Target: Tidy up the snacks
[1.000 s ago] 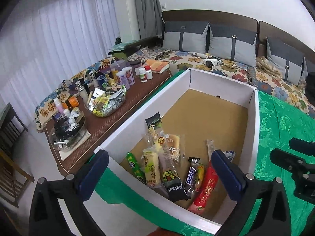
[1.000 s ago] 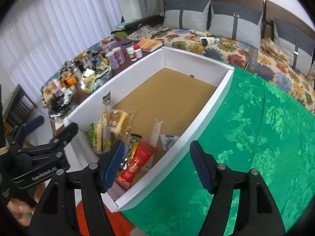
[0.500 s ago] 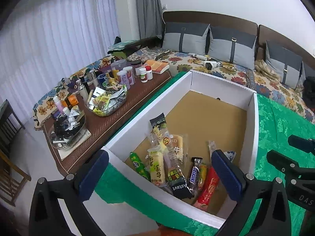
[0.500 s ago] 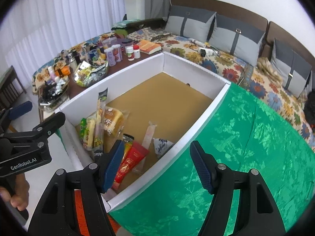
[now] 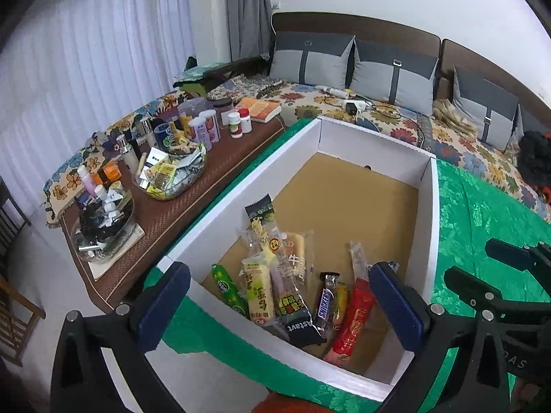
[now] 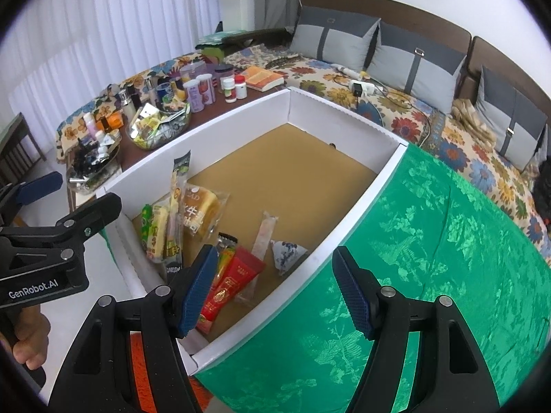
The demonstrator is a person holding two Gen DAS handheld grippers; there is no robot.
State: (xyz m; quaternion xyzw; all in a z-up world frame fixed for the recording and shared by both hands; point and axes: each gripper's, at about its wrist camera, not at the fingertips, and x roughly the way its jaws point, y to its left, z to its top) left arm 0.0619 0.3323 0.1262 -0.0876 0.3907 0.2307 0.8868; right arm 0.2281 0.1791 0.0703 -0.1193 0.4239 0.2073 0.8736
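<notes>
A big white cardboard box with a brown floor stands on a green cloth. Several snacks lie at its near end: a long red packet, a Snickers bar, a green stick, a yellow-green pack, a bread pack and a white-blue pouch. My left gripper hangs open over the box's near wall, above the snacks. My right gripper is open too, over the box's right wall. Neither holds anything.
A brown side table left of the box carries bottles, jars and two glass bowls of small items. Behind stands a floral sofa with grey cushions. A wooden chair is at the far left. A hand grips the left tool's handle.
The right view has rolled slightly, and the left gripper now appears higher in it. In the left view the box sits a bit lower. Both grippers stay open; the snacks have not moved.
</notes>
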